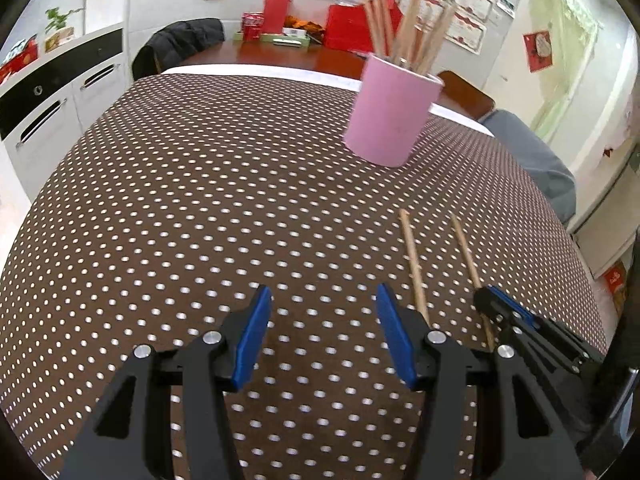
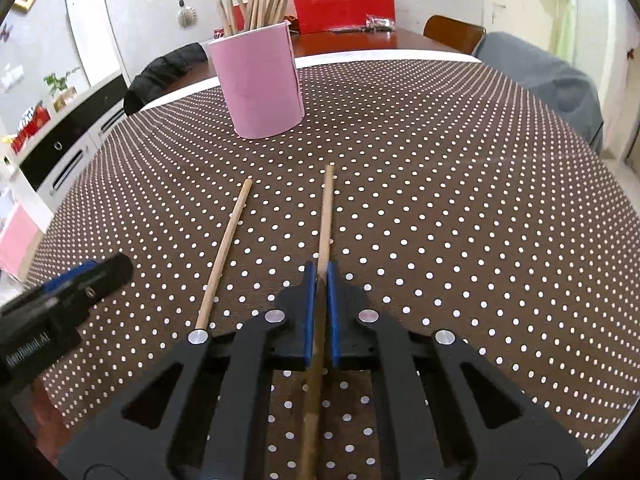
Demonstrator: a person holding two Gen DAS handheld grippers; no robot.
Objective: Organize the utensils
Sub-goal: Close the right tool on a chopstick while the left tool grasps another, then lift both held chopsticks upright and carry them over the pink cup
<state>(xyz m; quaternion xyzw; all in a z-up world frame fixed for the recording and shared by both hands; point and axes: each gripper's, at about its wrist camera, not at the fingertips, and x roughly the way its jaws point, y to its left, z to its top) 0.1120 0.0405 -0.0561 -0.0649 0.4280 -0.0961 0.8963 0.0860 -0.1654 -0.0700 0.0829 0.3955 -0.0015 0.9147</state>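
Observation:
A pink cup (image 1: 390,114) (image 2: 262,84) holding several wooden chopsticks stands on the dotted tablecloth (image 1: 200,200) (image 2: 460,200). Two loose chopsticks lie on the cloth in front of it. My right gripper (image 2: 320,276) (image 1: 490,300) is shut on the right chopstick (image 2: 326,216) (image 1: 466,248), its blue pads pressing both sides of the stick. The other chopstick (image 2: 226,252) (image 1: 414,264) lies free just to the left of it. My left gripper (image 1: 324,300) (image 2: 100,276) stands open with nothing between its fingers, to the left of both sticks.
Behind the dotted cloth, the wooden table carries red boxes (image 1: 352,28) (image 2: 342,4). A chair with a dark jacket (image 1: 180,44) stands at the far left and a grey-covered chair (image 2: 544,80) at the right. White cabinets (image 1: 52,112) line the left wall.

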